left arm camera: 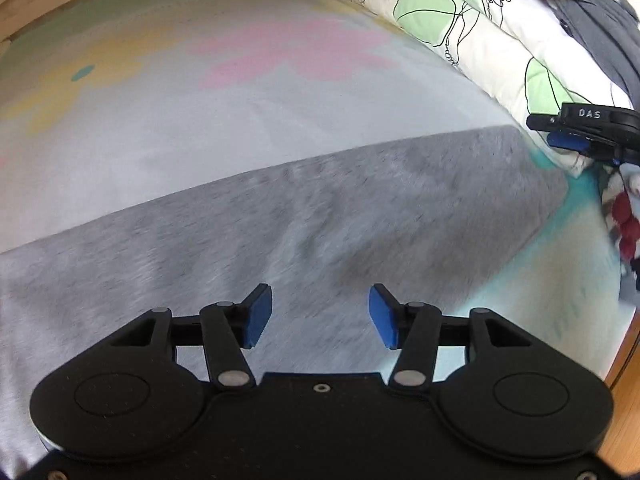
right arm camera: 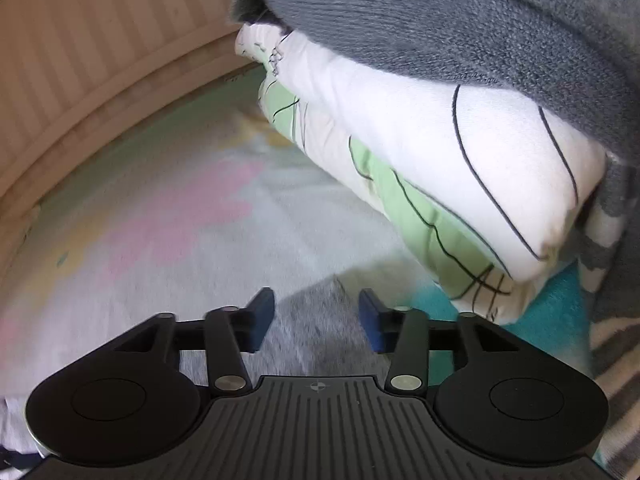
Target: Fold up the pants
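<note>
Grippers hover low over a bed. The left gripper (left arm camera: 320, 316) has its blue pads spread wide with nothing between them, just above the grey pants (left arm camera: 304, 224), which lie flat across the pastel bedsheet (left arm camera: 160, 112). The right gripper (right arm camera: 317, 318) is equally wide and empty, over a corner of the pants. Beyond lies a folded white-and-green quilt (right arm camera: 420, 168) with a dark grey knit garment (right arm camera: 460, 24) on top.

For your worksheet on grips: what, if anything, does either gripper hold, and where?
Nothing. The left gripper and right gripper are open above the flat grey fleecy pants.
</note>
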A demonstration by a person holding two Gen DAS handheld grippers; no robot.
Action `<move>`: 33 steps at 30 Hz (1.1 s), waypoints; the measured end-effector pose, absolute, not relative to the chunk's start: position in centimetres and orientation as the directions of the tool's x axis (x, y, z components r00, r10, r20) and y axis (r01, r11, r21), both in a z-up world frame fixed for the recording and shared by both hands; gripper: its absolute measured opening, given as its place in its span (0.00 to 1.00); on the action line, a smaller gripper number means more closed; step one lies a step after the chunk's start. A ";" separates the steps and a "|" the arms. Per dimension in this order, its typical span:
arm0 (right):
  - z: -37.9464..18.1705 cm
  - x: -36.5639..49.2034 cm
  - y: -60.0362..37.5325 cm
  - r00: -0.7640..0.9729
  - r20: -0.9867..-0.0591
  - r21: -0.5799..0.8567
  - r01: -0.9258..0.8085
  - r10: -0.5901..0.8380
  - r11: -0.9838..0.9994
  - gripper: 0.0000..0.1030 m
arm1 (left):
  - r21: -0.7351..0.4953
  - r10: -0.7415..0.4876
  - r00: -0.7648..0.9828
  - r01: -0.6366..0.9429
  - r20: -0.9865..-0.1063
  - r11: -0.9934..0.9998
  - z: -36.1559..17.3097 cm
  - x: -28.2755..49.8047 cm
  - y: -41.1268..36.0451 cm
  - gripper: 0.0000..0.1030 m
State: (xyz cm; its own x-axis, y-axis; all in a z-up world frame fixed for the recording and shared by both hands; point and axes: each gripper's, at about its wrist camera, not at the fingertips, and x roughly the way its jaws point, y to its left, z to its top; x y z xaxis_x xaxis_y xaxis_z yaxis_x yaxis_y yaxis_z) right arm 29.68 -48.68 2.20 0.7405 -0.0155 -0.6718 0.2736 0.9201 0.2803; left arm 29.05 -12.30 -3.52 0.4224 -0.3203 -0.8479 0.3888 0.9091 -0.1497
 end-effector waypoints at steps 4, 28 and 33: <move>0.7 31.5 -48.0 0.703 -0.711 0.240 0.247 -0.003 0.939 0.46 | -0.217 -0.359 0.352 0.383 -0.864 0.898 -5.5 30.3 -14.6 0.57; 0.6 32.8 -45.8 0.694 -0.691 -0.050 0.234 -0.203 0.971 0.35 | -0.081 -0.289 0.433 0.437 -0.854 0.896 -6.8 27.2 -16.0 0.58; 3.1 29.6 -45.8 0.710 -0.704 0.066 0.093 -0.019 0.993 0.35 | -0.081 -0.290 0.432 0.441 -0.854 0.894 -6.9 27.5 -16.1 0.58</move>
